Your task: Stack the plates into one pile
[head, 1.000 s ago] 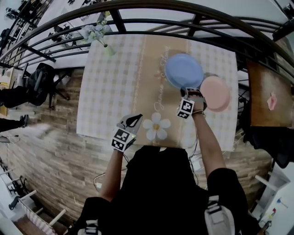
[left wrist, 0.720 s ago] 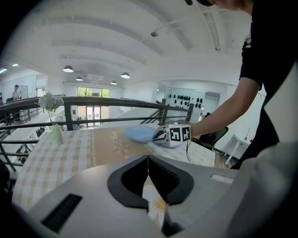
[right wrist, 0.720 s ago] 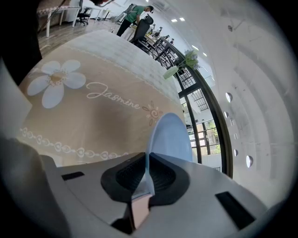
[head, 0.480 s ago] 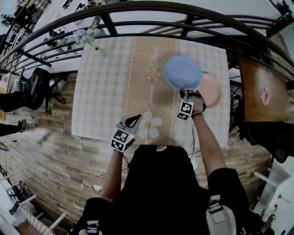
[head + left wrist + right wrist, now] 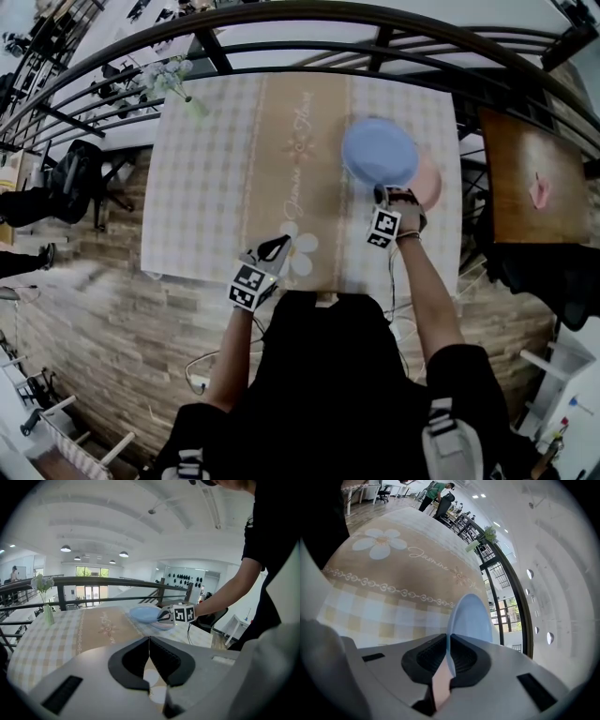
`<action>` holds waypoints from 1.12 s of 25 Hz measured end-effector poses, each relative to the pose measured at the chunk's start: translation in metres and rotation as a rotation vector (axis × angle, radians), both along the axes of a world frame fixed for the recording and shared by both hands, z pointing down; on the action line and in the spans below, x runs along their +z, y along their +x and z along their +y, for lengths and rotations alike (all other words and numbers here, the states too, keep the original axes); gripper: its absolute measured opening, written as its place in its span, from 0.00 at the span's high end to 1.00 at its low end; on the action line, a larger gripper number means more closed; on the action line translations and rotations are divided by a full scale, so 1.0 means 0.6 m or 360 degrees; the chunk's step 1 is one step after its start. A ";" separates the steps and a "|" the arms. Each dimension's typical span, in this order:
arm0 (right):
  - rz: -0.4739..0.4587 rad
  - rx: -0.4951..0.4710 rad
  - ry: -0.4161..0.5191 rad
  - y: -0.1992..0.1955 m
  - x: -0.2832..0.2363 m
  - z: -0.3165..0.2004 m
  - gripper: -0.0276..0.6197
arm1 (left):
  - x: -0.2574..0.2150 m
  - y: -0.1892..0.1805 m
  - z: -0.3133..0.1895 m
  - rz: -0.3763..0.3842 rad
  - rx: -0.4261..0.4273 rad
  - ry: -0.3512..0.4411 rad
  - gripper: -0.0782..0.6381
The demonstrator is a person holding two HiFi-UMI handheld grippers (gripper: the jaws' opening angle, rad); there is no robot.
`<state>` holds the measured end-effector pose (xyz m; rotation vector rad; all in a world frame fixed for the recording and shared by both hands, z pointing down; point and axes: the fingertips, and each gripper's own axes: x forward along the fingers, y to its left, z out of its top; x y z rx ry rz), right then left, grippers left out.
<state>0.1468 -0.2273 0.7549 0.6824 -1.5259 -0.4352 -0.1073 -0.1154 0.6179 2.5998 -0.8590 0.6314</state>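
since the earlier frame the blue plate (image 5: 380, 150) has been carried sideways and now it covers most of the pink plate (image 5: 431, 180), with only a pink edge showing at its right. the right gripper (image 5: 384, 192) pinches the blue plate by its near rim, probably to keep it level so it can go down flat on the pink one. the left gripper (image 5: 275, 247) is pressed together on nothing and stays near the front edge of the table (image 5: 206, 187), out of the way.

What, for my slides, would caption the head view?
Right gripper holds a round blue plate partly above a round pink plate.
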 end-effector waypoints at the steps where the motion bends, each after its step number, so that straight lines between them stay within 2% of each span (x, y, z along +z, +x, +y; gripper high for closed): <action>1: 0.0000 0.0002 0.0003 0.009 0.000 0.003 0.92 | 0.000 0.006 0.002 -0.0002 -0.0004 0.0002 0.89; 16: 0.0002 0.0015 0.0028 0.106 0.004 0.052 0.92 | 0.002 0.094 0.035 -0.0005 -0.0022 0.0005 0.89; 28: -0.0007 -0.0069 0.0032 0.153 0.013 0.085 0.92 | -0.002 0.178 0.056 -0.0012 -0.0043 0.0028 0.89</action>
